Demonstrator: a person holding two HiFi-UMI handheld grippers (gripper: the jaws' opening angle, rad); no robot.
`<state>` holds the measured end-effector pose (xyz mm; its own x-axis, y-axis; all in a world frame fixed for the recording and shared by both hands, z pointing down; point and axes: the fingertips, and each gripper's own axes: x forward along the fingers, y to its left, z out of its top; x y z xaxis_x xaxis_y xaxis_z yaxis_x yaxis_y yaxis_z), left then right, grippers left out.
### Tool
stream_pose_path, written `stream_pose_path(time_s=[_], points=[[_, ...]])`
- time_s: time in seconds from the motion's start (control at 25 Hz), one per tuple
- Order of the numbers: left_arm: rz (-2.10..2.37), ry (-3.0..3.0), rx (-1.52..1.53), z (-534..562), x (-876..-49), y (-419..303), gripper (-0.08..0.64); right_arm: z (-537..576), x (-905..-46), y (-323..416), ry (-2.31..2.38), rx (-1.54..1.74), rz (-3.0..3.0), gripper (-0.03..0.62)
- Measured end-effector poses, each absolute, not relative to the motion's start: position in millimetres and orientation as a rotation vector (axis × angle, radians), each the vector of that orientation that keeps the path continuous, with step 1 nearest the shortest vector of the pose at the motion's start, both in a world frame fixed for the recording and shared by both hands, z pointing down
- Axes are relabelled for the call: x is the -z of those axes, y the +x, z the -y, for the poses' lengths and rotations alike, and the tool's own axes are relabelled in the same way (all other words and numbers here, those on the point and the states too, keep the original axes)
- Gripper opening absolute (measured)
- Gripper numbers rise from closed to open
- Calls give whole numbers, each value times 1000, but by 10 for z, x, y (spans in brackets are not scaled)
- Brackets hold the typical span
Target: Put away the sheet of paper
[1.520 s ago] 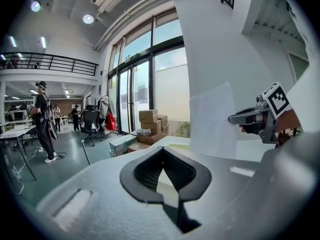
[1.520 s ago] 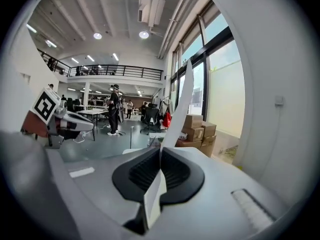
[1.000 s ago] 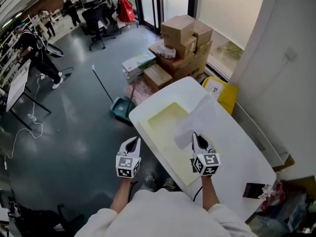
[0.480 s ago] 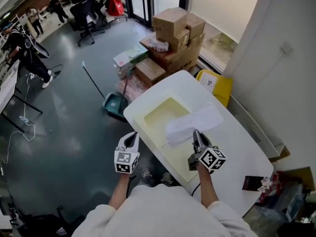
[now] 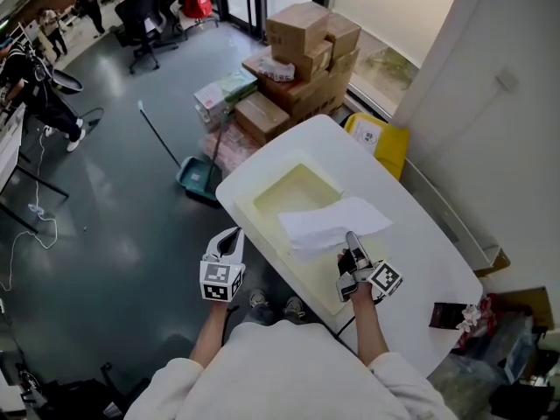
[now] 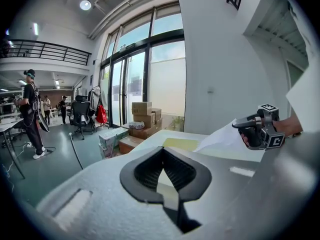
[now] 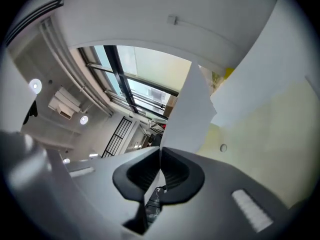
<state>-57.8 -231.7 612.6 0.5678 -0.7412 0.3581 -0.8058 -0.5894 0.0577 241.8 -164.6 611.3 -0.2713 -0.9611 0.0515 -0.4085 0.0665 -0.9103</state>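
A white sheet of paper (image 5: 332,221) hangs low over the pale yellow tray (image 5: 293,191) on the white table (image 5: 420,252), lying nearly flat. My right gripper (image 5: 352,241) is shut on the sheet's near edge, and the paper (image 7: 192,109) runs out from between the closed jaws of that gripper (image 7: 160,156) in the right gripper view. My left gripper (image 5: 233,234) hangs off the table's left edge over the floor, shut and holding nothing. From the left gripper (image 6: 162,161) I see the paper (image 6: 220,139) and the right gripper (image 6: 240,126) at the right.
Stacked cardboard boxes (image 5: 302,38) stand beyond the table's far end, with a yellow bin (image 5: 378,143) beside them. A broom and green dustpan (image 5: 197,178) lie on the floor to the left. A dark object (image 5: 448,315) rests near the table's near right corner. A white wall closes the right side.
The right gripper has rolled and sunk toward the tray; the sheet has swung from standing upright to lying almost flat, its free end now toward the left. The left gripper has barely shifted.
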Motion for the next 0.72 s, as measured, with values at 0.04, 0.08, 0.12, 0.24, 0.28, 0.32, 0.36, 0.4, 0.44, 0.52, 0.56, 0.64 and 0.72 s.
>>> stream_pose_path(time_s=[0.04,0.08,0.12,0.24,0.28,0.32,0.36,0.4,0.44,0.52,0.56,0.64,0.72], points=[[1290,2587,-442,2314,-6134,-570,6,1628,-6140,2397,-1359,1187,-1758,2],[1285,2589,-444,2313,-6140,-560,6,1616,-6160,2377,-1353,1190,-1783,2],[1280,2592,-445,2314,-6144,-550,6,1604,-6193,2355,-1348,1198,-1803,2],[1265,2600,-447,2312,-6151,-521,6,1557,-6401,2310,-1332,1274,-1804,2],[1261,2601,-450,2303,-6156,-515,6,1539,-6474,2308,-1333,1296,-1803,2],[1257,2601,-453,2294,-6160,-514,6,1525,-6544,2311,-1334,1313,-1803,2],[1256,2601,-456,2291,-6162,-518,6,1517,-6613,2315,-1334,1329,-1801,2],[1257,2600,-457,2292,-6164,-526,6,1513,-6682,2318,-1332,1346,-1798,2],[1259,2598,-458,2294,-6166,-538,6,1510,-6751,2322,-1328,1364,-1793,2],[1266,2593,-462,2296,-6174,-564,6,1496,-6913,2344,-1335,1403,-1780,2],[1269,2590,-465,2295,-6178,-579,6,1483,-6998,2361,-1346,1427,-1767,2],[1276,2586,-468,2293,-6182,-612,6,1456,-7131,2381,-1365,1474,-1738,2],[1285,2580,-467,2297,-6183,-646,6,1442,-7229,2372,-1361,1508,-1731,2]])
